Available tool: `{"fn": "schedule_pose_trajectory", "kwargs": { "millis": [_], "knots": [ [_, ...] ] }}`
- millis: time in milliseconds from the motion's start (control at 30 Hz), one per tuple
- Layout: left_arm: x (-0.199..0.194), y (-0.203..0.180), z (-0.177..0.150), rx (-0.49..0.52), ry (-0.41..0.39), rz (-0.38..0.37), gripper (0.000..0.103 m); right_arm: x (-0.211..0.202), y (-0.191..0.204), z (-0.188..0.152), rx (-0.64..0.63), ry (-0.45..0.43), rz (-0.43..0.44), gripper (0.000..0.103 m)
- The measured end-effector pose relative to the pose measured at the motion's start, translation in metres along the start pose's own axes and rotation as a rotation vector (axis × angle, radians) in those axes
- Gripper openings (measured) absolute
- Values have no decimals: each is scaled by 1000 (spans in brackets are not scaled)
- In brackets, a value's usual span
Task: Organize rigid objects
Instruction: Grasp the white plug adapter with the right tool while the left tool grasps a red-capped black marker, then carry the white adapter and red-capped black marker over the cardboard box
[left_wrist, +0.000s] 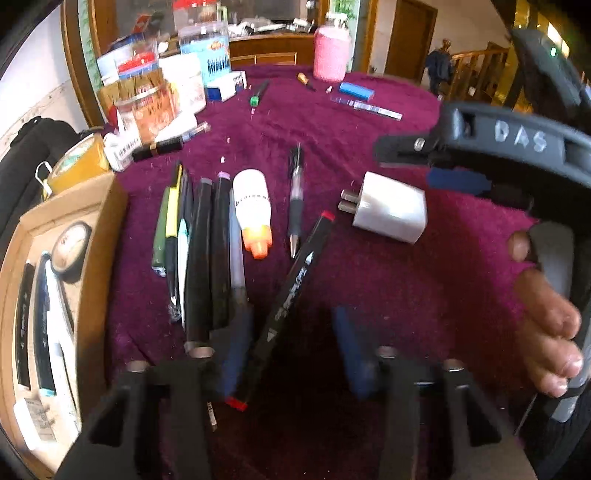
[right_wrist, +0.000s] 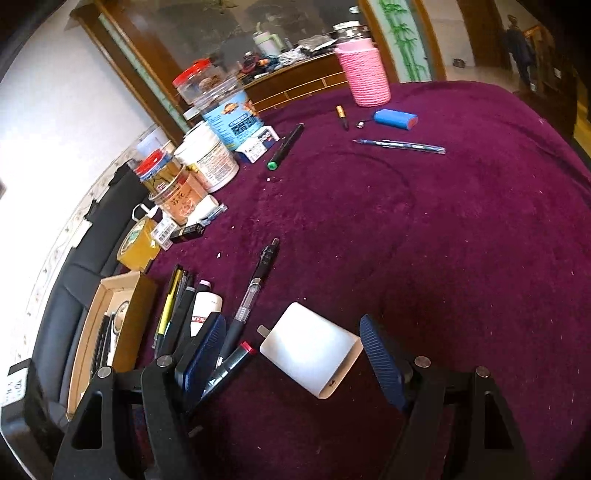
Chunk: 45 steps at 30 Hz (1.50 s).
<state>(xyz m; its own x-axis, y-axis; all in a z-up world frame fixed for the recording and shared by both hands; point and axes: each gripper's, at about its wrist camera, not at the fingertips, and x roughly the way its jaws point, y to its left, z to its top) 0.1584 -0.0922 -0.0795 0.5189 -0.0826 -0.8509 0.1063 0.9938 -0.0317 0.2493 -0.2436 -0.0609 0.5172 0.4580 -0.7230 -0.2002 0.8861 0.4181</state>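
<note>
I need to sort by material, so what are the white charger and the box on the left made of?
Charger: looks like glossy white plastic with metal prongs, judging by its sheen. Box: matte brown cardboard, raw edges showing.

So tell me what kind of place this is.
Probably a home living or dining room: a table under a plum cloth strewn with pens, a wooden sideboard behind, and a black sofa alongside.
</note>
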Motion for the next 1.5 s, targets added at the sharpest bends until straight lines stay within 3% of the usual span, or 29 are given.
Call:
{"fn": "schedule_pose_trajectory", "kwargs": {
  "millis": [167, 300, 433, 633, 767, 867, 1067, 1100, 1200, 1500],
  "knots": [
    [7, 3, -5, -22, 23, 14, 19, 11, 2, 1, -55, 19, -49, 79],
    [-4, 13, -13, -76, 14, -56, 18, 18, 10, -4, -119, 32, -58, 79],
    [-16, 28, -22, -164, 22, -169, 17, 36, 15, -11, -181, 76, -123, 79],
    [-34, 36, -37, -185, 11, -212, 14, 35, 30, -29, -309, 126, -134, 79],
    [-37, 41, -46, -190, 22, -229, 14, 33, 40, -40, -350, 138, -130, 70],
    [-37, 43, -51, -193, 27, -227, 14, 38, 41, -41, -328, 136, -170, 61],
    [-36, 39, -51, -182, 21, -197, 14, 40, 32, -33, -238, 119, -151, 59],
    [-36, 37, -51, -179, 19, -187, 14, 40, 31, -32, -225, 114, -150, 52],
    [-39, 33, -53, -170, 13, -167, 14, 38, 31, -32, -215, 112, -152, 52],
    [-47, 27, -55, -151, -11, -144, 14, 28, 7, -29, -33, 142, -9, 51]
  ]
}}
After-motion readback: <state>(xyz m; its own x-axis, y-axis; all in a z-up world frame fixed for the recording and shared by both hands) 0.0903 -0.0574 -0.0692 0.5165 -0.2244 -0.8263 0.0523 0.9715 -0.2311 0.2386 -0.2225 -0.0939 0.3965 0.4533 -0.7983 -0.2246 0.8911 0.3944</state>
